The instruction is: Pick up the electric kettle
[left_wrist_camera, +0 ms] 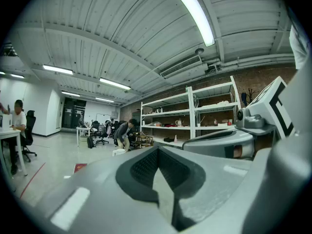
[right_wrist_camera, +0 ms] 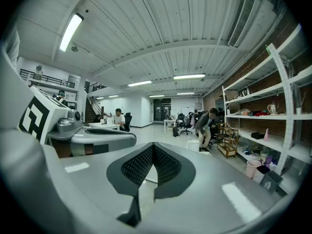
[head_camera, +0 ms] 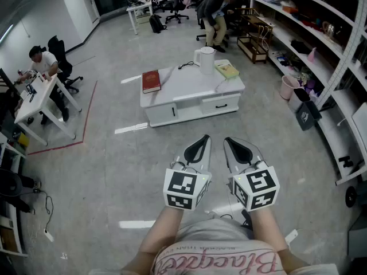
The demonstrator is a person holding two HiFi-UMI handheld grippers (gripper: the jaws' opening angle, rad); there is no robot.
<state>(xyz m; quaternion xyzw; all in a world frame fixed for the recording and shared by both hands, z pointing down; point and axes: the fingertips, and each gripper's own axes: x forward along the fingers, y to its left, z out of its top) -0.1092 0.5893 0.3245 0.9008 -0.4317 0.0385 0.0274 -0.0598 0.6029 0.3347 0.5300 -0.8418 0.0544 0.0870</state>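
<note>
**Item: kettle** (head_camera: 205, 60). White, upright, on the far part of a low white table (head_camera: 183, 90), well apart from both grippers. Not yet touched.

- Close by on table: a dark cord (head_camera: 186, 65) just left of the kettle, a yellow-green book (head_camera: 227, 70) just right of it, and a red book (head_camera: 151, 80) toward the left end.
- Left gripper (head_camera: 202, 145): jaws closed tip to tip, nothing between them.
- Right gripper (head_camera: 238, 148): same, closed and empty. Held beside the left one, low in front of the person.
- Surroundings: shelves (head_camera: 321, 39) at right, a person at a desk (head_camera: 43, 62) at far left.

**Risks (est.):**

- Jaws closed, so reaching in w/o opening them would push the kettle toward the table's back edge.
- If the cord is attached, a lift could tug it or drag the base.
- The handle side is hard to tell from here, so a grip on the smooth body might slip.
</note>
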